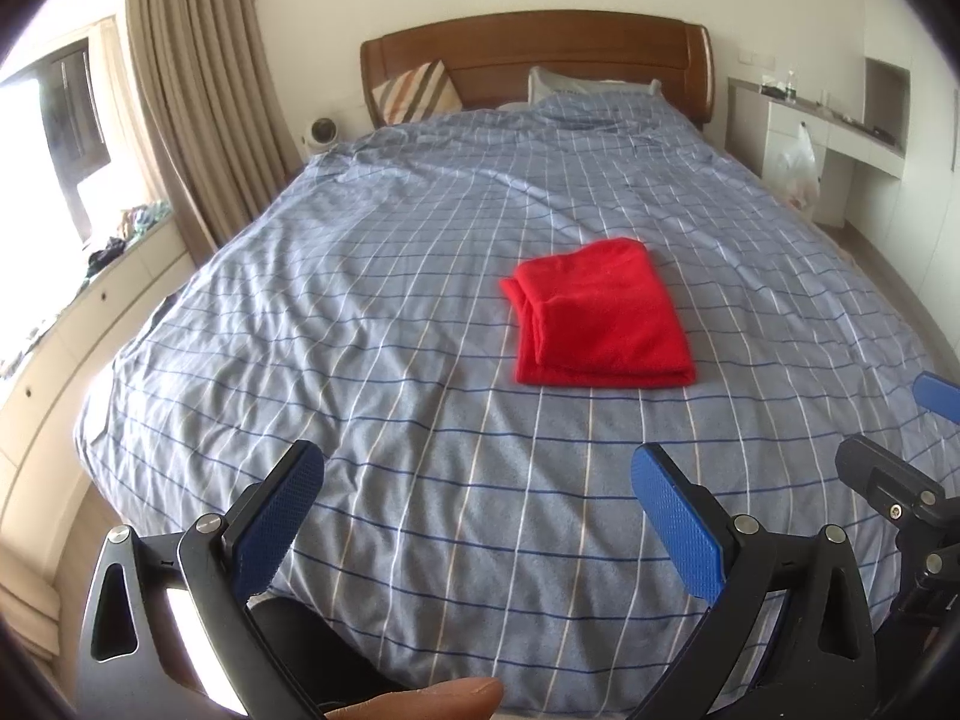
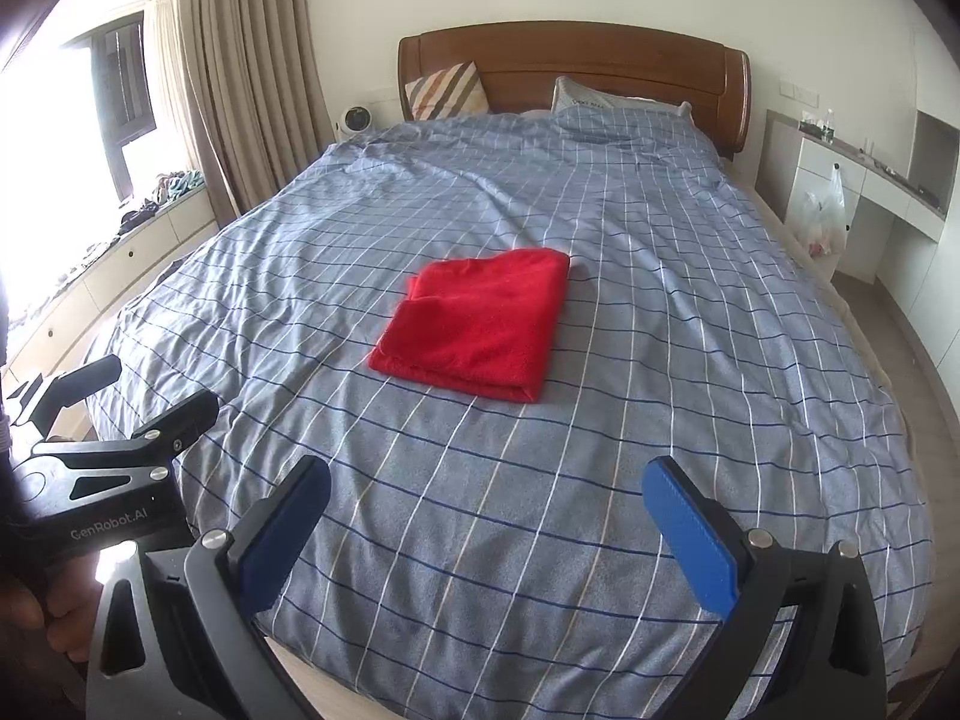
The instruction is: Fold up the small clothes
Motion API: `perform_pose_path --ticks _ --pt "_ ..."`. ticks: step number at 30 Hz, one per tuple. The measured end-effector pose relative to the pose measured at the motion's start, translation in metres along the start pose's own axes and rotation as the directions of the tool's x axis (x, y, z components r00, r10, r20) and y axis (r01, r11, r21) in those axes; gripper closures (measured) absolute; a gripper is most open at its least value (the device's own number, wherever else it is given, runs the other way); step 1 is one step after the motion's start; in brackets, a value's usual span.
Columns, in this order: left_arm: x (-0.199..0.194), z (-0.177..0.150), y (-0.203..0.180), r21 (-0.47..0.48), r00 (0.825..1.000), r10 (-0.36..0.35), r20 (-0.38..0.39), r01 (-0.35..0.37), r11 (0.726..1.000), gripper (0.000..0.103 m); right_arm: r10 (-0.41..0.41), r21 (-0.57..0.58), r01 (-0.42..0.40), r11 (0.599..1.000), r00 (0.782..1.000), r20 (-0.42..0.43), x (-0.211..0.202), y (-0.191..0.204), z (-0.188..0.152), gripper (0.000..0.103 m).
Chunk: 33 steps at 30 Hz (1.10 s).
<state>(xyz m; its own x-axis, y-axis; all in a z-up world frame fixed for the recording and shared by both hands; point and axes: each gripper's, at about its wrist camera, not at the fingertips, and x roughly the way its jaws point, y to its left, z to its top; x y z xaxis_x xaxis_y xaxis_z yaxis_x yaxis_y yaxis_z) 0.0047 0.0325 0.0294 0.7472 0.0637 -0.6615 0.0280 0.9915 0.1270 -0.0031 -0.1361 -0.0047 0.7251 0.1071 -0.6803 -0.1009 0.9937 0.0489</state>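
A red cloth lies folded into a neat rectangle on the blue checked bed cover, a little right of the middle. It also shows in the right wrist view. My left gripper is open and empty, held above the foot of the bed, well short of the cloth. My right gripper is open and empty too, beside the left one; part of it shows at the right edge of the left wrist view. The left gripper's body shows at the left of the right wrist view.
A wooden headboard with pillows stands at the far end. Curtains and a window bench with small items run along the left. A white desk with a plastic bag stands at the right. Floor shows along the bed's right side.
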Motion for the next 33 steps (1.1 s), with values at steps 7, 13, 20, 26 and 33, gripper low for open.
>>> perform_pose_path --ticks 7,13,20,26,33 --pt "-0.007 0.003 0.001 -0.011 1.000 -0.002 -0.003 0.002 1.000 0.000 -0.006 -0.023 0.006 1.000 1.000 0.019 -0.012 0.010 0.006 0.001" --pt "-0.004 0.003 0.004 -0.009 1.000 0.018 0.011 -0.018 1.000 0.000 -0.054 -0.036 0.055 0.998 0.998 0.019 -0.009 0.013 0.006 0.001" --pt "-0.005 -0.001 0.002 -0.016 0.999 -0.032 0.031 0.033 0.999 0.000 -0.089 -0.018 0.089 0.996 0.996 -0.005 -0.004 0.008 -0.001 0.001" --pt "-0.001 -0.003 -0.013 0.019 1.000 0.000 0.013 0.000 1.000 0.000 -0.073 0.007 0.073 0.997 0.997 0.002 -0.008 -0.001 -0.009 0.001" --pt "-0.001 -0.004 -0.016 0.028 1.000 0.020 0.015 -0.020 0.999 0.000 -0.063 0.018 0.063 0.998 0.998 0.005 -0.007 -0.003 -0.008 0.001"
